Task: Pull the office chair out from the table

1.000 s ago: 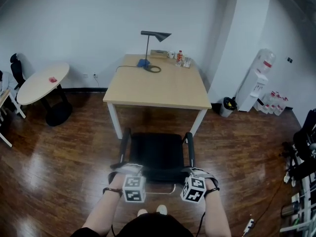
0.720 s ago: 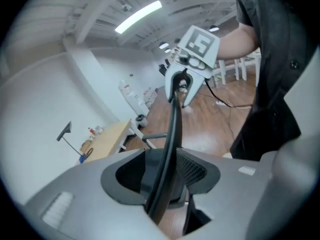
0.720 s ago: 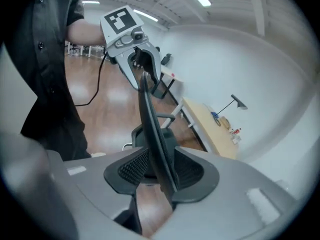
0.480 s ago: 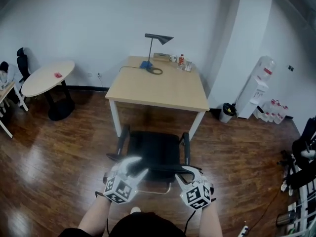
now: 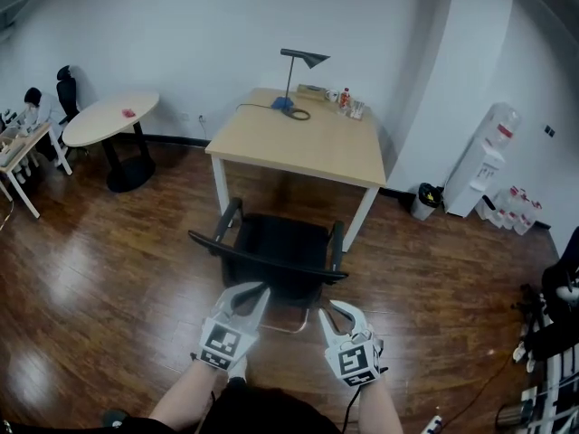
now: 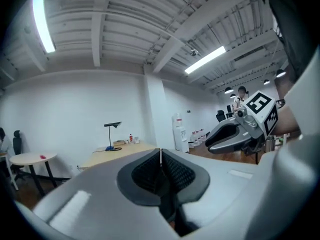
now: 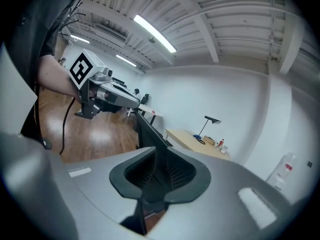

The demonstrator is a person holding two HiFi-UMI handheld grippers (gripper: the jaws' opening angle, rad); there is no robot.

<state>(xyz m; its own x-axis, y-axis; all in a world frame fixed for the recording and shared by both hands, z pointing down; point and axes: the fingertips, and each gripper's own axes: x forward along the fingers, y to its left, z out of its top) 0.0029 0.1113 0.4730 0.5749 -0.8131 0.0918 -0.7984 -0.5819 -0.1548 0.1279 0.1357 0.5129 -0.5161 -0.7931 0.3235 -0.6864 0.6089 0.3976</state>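
Note:
The black office chair stands pulled out from the light wooden table, its back toward me and turned a little. Both grippers hover just behind the backrest, not touching it. My left gripper has just closed; in the left gripper view its pads meet with nothing between them. My right gripper has also been closing. A narrow gap is left between its jaws, and nothing is in it. The chair's back edge shows beyond them.
A desk lamp, a bottle and cups stand at the table's far edge. A round white table is at the left. A water dispenser and a bin stand at the right wall. The floor is dark wood.
Both grippers have come off the chair's backrest and lifted back toward me. The left jaws went from open to shut, and the right jaws narrowed. The chair has turned slightly.

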